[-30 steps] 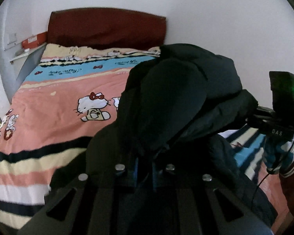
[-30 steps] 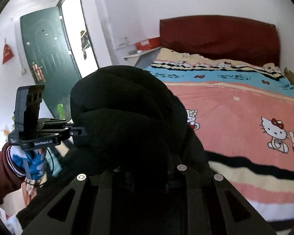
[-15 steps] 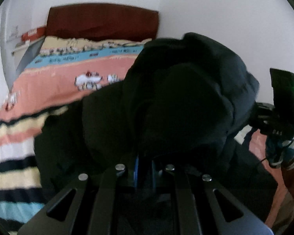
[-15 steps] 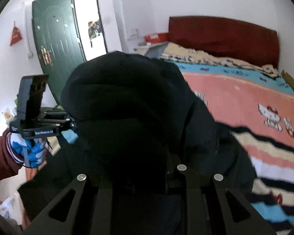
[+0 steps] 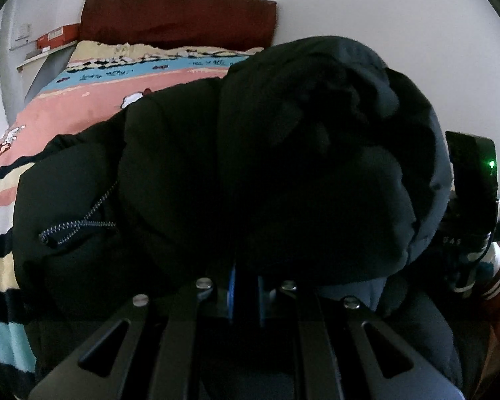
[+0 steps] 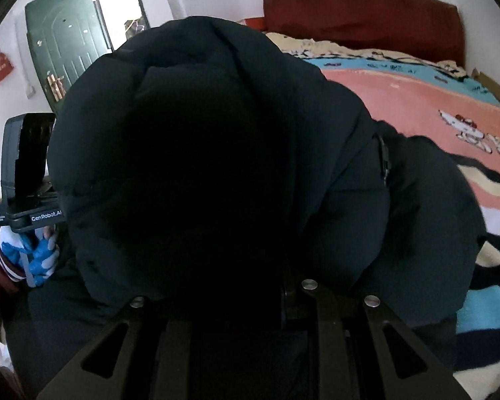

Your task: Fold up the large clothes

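The black padded jacket (image 5: pixel 283 166) hangs bunched above the near end of the bed (image 5: pixel 83 106), its lower folds apparently touching the striped cover. The left hand-held gripper (image 5: pixel 245 296) and the right hand-held gripper (image 6: pixel 285 300) are each clenched on jacket fabric. Lower both grips evenly, keep the span between them taut, and spread the jacket flat on the bed before releasing.

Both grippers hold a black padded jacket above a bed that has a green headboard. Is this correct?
Not quite. The headboard is dark red, as the left wrist view shows; the green thing is the door. The rest stands: both grippers hold the black padded jacket above the bed.
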A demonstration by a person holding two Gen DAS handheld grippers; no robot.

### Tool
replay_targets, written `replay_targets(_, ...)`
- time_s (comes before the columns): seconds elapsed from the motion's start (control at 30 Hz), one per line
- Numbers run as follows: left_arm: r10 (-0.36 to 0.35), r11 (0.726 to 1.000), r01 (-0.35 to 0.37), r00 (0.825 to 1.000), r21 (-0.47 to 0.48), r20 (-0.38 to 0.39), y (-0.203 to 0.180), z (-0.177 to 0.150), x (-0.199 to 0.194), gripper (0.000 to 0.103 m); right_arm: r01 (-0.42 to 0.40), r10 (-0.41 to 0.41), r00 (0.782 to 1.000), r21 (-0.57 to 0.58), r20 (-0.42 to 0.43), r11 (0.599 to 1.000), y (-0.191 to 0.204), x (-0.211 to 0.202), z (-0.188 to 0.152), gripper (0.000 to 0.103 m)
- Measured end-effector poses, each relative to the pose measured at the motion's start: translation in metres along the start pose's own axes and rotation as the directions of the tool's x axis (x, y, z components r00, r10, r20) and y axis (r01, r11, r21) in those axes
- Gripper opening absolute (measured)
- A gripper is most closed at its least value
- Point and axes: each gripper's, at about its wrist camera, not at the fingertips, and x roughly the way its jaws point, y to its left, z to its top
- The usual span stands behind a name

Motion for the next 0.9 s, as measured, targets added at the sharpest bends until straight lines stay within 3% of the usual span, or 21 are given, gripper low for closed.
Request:
replay_targets(0.1, 0.022, 1.000, -0.022, 1.000, 0.010, -0.017, -0.002, 0.006, -0.003, 0.011, -0.019, 0.019, 1.000, 0.010, -0.024, 1.000, -0.003, -0.001, 0.008, 0.022)
replay_targets(0.33, 0.063, 0.998, -0.063, 0.997, 0.006, -0.038, -0.006, 0.019, -0.008, 0.015, -0.004, 0.004, 0.999, -0.010, -0.038, 1.000, 0.003, -0.014, 0.023, 0.036)
replay_targets(0.67, 0.133, 0.991, -0.134, 0.989, -0.014, -0.062, -0.017, 0.035, -0.014, 0.017, -0.024, 0.025, 1.000, 0.110, -0.009, 0.994, -0.004, -0.026, 0.030, 0.037)
replay_targets(0.9, 0.206, 0.978, -0.208, 0.975, -0.015, -0.081, -0.030, 0.037, -0.019, 0.020, 0.016, -0.015, 1.000, 0.161, -0.011, 0.987, 0.000, -0.034, 0.026, 0.040)
